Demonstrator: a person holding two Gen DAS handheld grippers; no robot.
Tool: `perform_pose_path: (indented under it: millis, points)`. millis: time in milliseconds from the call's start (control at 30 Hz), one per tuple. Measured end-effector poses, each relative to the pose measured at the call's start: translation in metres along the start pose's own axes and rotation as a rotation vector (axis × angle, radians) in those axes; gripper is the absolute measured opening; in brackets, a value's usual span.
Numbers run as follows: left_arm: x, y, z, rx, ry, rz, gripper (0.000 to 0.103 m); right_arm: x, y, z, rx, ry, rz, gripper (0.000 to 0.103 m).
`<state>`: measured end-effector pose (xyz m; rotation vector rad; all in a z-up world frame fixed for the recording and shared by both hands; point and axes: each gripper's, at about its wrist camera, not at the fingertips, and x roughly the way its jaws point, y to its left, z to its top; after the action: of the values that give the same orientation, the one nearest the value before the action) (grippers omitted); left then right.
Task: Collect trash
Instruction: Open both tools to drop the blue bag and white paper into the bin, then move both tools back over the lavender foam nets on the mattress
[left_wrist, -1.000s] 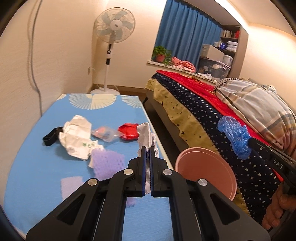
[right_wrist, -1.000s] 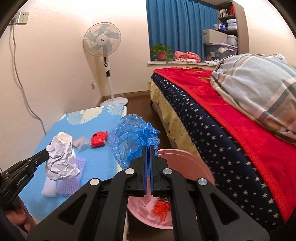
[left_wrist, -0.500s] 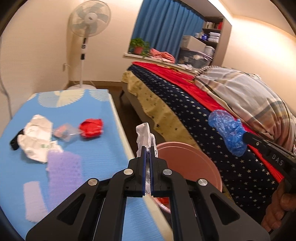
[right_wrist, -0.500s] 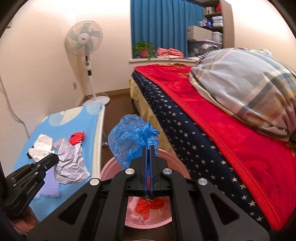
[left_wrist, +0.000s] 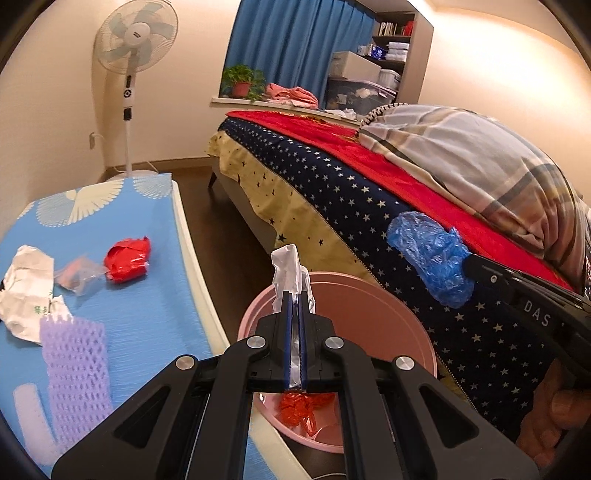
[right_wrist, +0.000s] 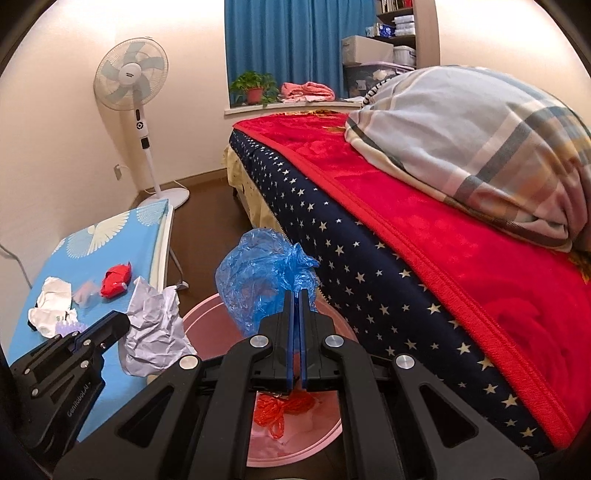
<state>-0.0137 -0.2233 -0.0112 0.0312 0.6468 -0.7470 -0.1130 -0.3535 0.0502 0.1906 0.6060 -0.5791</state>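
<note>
Left wrist view: your left gripper (left_wrist: 294, 295) clamped tight on crumpled white paper (left_wrist: 290, 275), lower centre, above near rim of pink bin (left_wrist: 399, 306). Release early and paper drops outside rim. Right gripper (right_wrist: 294, 295) pinched shut on blue plastic bag (right_wrist: 258, 280); light film may cling to pads.

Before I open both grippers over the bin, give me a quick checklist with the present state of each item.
1. Left gripper shut on crumpled white paper: ok.
2. Right gripper shut on blue plastic bag: ok.
3. Pink bin below the paper: ok, as the left wrist view shows it.
4. Bag over the bin's opening: cannot tell; it may overhang the rim.
5. Room in the bin: ok, only red netting at the bottom.
6. Trash left on blue table: not ok, several pieces remain.
</note>
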Motion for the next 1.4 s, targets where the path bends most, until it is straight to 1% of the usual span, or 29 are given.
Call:
perform_pose_path:
  millis: [100,133,167,233,267,300,333,367,433,700,900,1200,1400]
  points:
    - [0.006,0.000,-0.001,-0.004,0.017,-0.016,0.003,0.002,0.002,-0.001,-0.002,0.000,0.000,0.003]
    - [0.008,0.000,-0.001,-0.007,0.024,-0.023,0.003,0.003,0.002,-0.001,-0.001,0.001,-0.002,0.006]
    - [0.010,0.000,-0.002,-0.008,0.028,-0.021,0.004,0.004,0.002,-0.001,0.001,0.002,-0.006,0.007]
    - [0.012,0.001,-0.001,-0.013,0.037,-0.021,0.012,0.006,0.001,-0.001,0.008,0.013,-0.022,0.011]
    - [0.013,0.002,-0.002,-0.019,0.038,-0.018,0.023,0.007,-0.001,-0.001,0.015,0.018,-0.022,0.016]
    - [0.013,0.004,-0.002,-0.023,0.037,-0.013,0.031,0.008,-0.001,-0.001,0.020,0.022,-0.026,0.019]
    - [0.013,0.004,-0.002,-0.026,0.036,-0.010,0.032,0.008,-0.001,-0.002,0.021,0.023,-0.029,0.026]
    - [0.012,0.005,-0.002,-0.030,0.037,-0.006,0.032,0.009,-0.002,-0.002,0.022,0.022,-0.027,0.029]
    - [0.011,0.006,-0.002,-0.031,0.037,0.000,0.032,0.008,0.000,-0.001,0.019,0.018,-0.021,0.031]
    - [-0.001,0.017,-0.003,-0.045,0.024,0.035,0.032,0.000,0.007,-0.003,0.016,0.001,0.019,0.032]
    - [-0.020,0.033,-0.004,-0.061,-0.004,0.085,0.032,-0.009,0.019,-0.003,0.010,-0.033,0.096,0.032]
    - [-0.062,0.077,-0.013,-0.111,-0.058,0.216,0.032,-0.021,0.055,-0.008,-0.023,-0.080,0.260,0.032]
    - [-0.089,0.114,-0.027,-0.188,-0.084,0.329,0.032,-0.020,0.085,-0.019,-0.052,-0.076,0.359,0.032]
